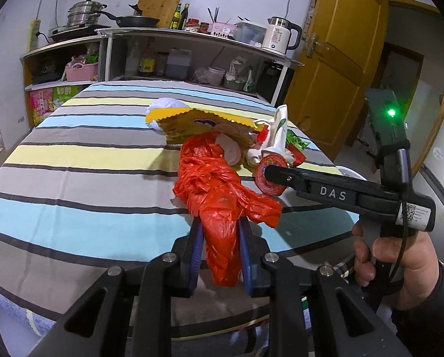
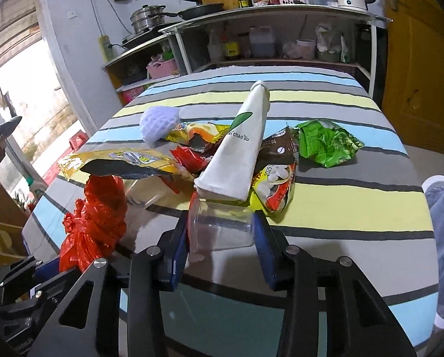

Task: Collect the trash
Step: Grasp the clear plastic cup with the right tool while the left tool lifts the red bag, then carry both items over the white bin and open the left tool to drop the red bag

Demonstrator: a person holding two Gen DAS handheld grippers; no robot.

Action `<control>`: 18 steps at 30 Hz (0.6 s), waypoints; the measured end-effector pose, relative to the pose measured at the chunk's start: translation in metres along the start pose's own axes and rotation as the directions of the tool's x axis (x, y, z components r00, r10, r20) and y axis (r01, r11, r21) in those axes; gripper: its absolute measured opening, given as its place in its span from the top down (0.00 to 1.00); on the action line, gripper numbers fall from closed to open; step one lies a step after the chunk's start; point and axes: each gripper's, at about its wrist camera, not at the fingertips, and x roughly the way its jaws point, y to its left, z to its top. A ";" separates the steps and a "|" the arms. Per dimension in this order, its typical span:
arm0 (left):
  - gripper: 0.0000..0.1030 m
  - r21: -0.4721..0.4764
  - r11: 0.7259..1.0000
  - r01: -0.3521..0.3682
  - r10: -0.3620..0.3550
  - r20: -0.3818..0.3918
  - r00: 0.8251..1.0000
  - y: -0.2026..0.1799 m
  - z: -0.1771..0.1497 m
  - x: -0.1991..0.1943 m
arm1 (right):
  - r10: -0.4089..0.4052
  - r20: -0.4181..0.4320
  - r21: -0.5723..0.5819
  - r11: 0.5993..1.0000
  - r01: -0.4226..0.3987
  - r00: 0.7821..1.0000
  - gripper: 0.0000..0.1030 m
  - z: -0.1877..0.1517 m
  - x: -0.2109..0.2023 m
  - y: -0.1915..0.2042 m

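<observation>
Nearest the lens, the left gripper [image 1: 219,250] had its blue pads clamped on the tail of a knotted red plastic bag [image 1: 219,196], which trailed up across the striped tablecloth [image 1: 73,160] toward the heap — gripped low, probably so the bag could be dragged or lifted clear. The right gripper [image 2: 222,235] sat around a clear plastic cup [image 2: 219,226] lying on its side; its fingers flanked the cup closely, the left one at the cup's rim, but whether they were pressing on it yet could not be told.

Just beyond the cup, the rest of the trash lay piled mid-table: a white folded pouch [image 2: 239,151] propped over a snack wrapper [image 2: 277,184], a crumpled green packet [image 2: 326,142] to one side, a yellow bag [image 2: 127,163] overhanging the red one, and a pale foam net [image 2: 159,125] behind.

At the table's right edge a lined bin [image 2: 442,208] stood close — likely the destination for each piece.
</observation>
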 end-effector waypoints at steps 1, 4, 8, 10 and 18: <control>0.77 0.002 1.000 0.002 -0.002 0.000 1.000 0.000 0.000 0.000 | 0.001 0.003 0.000 1.000 -0.001 1.000 0.59 -0.001 -0.001 0.000; 0.77 0.011 1.000 0.007 -0.007 0.001 1.000 -0.004 -0.001 -0.002 | 0.007 0.016 0.006 1.000 -0.008 1.000 0.59 -0.004 -0.010 -0.003; 0.77 0.030 0.999 0.018 -0.018 0.003 1.000 -0.013 0.002 -0.003 | 0.003 0.035 0.034 0.999 -0.004 0.999 0.59 -0.011 -0.026 -0.011; 0.77 0.044 0.999 0.029 -0.029 0.003 1.000 -0.019 0.003 -0.003 | -0.005 0.046 0.051 0.999 0.003 0.999 0.59 -0.015 -0.036 -0.016; 0.77 0.125 0.987 0.103 -0.102 -0.013 0.995 -0.064 0.013 0.006 | -0.088 0.111 0.144 0.987 0.071 0.990 0.59 -0.035 -0.090 -0.059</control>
